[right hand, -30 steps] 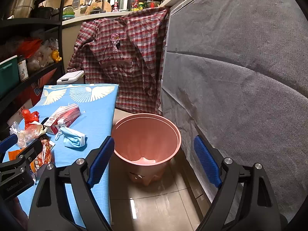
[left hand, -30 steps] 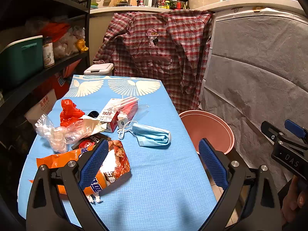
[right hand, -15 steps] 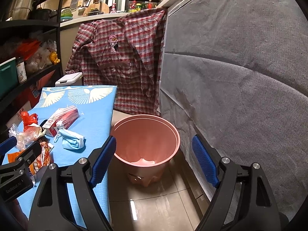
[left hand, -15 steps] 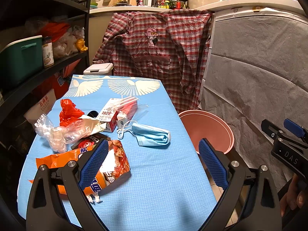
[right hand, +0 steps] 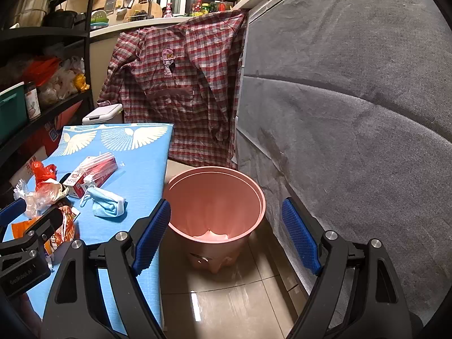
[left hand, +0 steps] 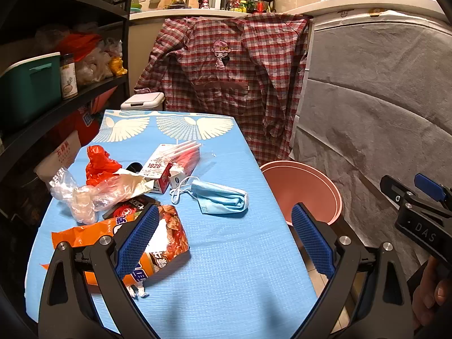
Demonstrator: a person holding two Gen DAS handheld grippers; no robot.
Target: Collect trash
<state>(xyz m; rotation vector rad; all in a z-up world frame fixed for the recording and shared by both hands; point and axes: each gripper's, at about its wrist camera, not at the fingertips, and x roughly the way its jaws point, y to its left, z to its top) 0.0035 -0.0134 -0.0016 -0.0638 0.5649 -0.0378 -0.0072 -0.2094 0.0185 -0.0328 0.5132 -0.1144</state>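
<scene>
Trash lies on the blue-covered table (left hand: 226,268): a blue face mask (left hand: 221,197), an orange snack bag (left hand: 118,240), a red-and-white carton (left hand: 166,163), clear plastic wrap (left hand: 93,192) and a red plastic scrap (left hand: 97,163). My left gripper (left hand: 226,240) is open and empty above the table's near end, its left finger over the snack bag. A pink bin (right hand: 214,203) stands on the floor right of the table. My right gripper (right hand: 226,237) is open and empty, held before the bin. The mask also shows in the right wrist view (right hand: 106,200).
A dark shelf rack (left hand: 42,107) with a green box stands left of the table. A checked shirt (left hand: 226,79) hangs behind it. A grey covered object (right hand: 353,113) flanks the bin on the right. A white lidded bin (left hand: 142,101) sits past the table's far end.
The right gripper has drifted slightly forward and left towards the bin. The left gripper has barely moved. Both stay open.
</scene>
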